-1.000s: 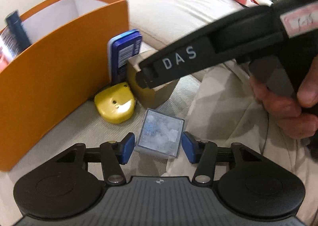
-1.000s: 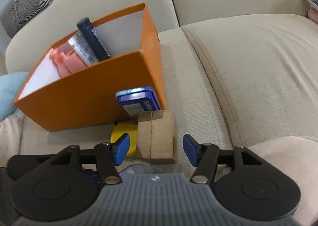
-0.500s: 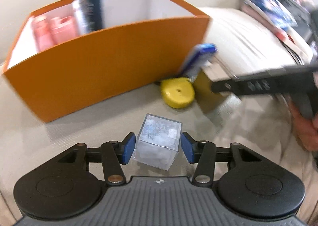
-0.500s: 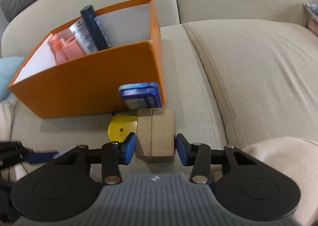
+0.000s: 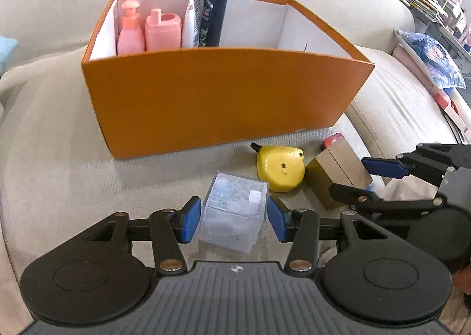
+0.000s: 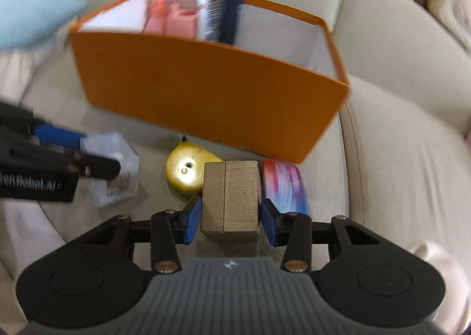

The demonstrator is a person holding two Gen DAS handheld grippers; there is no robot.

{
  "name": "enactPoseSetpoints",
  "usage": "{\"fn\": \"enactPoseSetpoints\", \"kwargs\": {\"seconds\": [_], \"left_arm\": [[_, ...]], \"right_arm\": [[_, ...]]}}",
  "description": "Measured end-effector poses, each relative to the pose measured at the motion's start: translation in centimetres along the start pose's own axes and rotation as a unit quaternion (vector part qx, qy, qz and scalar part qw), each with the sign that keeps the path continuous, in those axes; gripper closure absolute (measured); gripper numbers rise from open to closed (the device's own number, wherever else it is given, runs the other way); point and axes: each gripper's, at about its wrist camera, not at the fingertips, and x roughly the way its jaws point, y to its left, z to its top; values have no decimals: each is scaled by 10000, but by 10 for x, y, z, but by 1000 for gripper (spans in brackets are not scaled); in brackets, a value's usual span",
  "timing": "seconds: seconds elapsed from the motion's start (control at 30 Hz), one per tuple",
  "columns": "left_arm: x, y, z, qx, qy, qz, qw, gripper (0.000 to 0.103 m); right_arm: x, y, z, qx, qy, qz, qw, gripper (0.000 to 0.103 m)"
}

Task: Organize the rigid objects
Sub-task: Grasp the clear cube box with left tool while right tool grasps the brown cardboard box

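Observation:
An orange box (image 5: 217,99) stands on the sofa and holds two pink bottles (image 5: 147,31) and a dark tube (image 5: 216,8). My left gripper (image 5: 232,221) is shut on a clear plastic cube (image 5: 235,205) in front of the box. My right gripper (image 6: 231,218) is shut on a brown wooden block (image 6: 231,196); the block also shows in the left wrist view (image 5: 338,173). A yellow tape measure (image 5: 279,167) lies between cube and block. A blue and red tin (image 6: 282,185) lies flat to the right of the block.
The beige sofa seat (image 5: 59,158) stretches left and right of the box. Magazines and a blue bag (image 5: 435,61) lie at the far right. A light blue cushion (image 6: 32,14) is at the upper left of the right wrist view.
Both grippers closed on their objects, the left on the cube and the right on the block. Both views swung toward the box front. The blue tin has fallen flat.

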Motion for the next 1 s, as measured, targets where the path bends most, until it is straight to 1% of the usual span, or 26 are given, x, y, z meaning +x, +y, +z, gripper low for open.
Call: {"fn": "enactPoseSetpoints", "kwargs": {"seconds": [0.1, 0.13, 0.2, 0.37, 0.43, 0.5, 0.53, 0.57, 0.73, 0.83, 1.0], "left_arm": [[1, 4, -3, -52, 43, -49, 10000, 47], [1, 4, -3, -47, 54, -56, 10000, 47], [2, 4, -4, -63, 113, -80, 9999, 47], [5, 6, -6, -156, 246, -142, 9995, 46], [5, 6, -6, -136, 269, -137, 9995, 46], [5, 5, -7, -138, 259, -96, 9995, 47], [5, 6, -7, -139, 264, -100, 9995, 47], [6, 6, -8, -146, 266, -105, 9995, 47], [9, 4, -9, -52, 272, -82, 9996, 46], [10, 2, -9, 25, 230, 5, 9997, 46], [11, 9, -8, -102, 243, -8, 9997, 41]], "right_arm": [[-2, 16, -1, -460, -44, -215, 9987, 57], [-3, 18, -1, -515, -42, -224, 9984, 57], [-5, 18, -2, -470, -14, -92, 9989, 57], [-10, 14, 0, -238, 1, 299, 9993, 55], [-11, 14, 2, -97, -5, 535, 9985, 54], [-14, 13, 1, 45, 2, 802, 9968, 56], [-13, 11, 1, 172, 62, 991, 9949, 56], [-11, 10, 0, 287, 138, 1084, 9936, 57], [0, 0, 1, 804, 277, 1134, 9899, 56], [7, -5, 2, 1000, 339, 1153, 9877, 54], [11, -10, -2, 1270, 476, 1285, 9824, 51]]}}
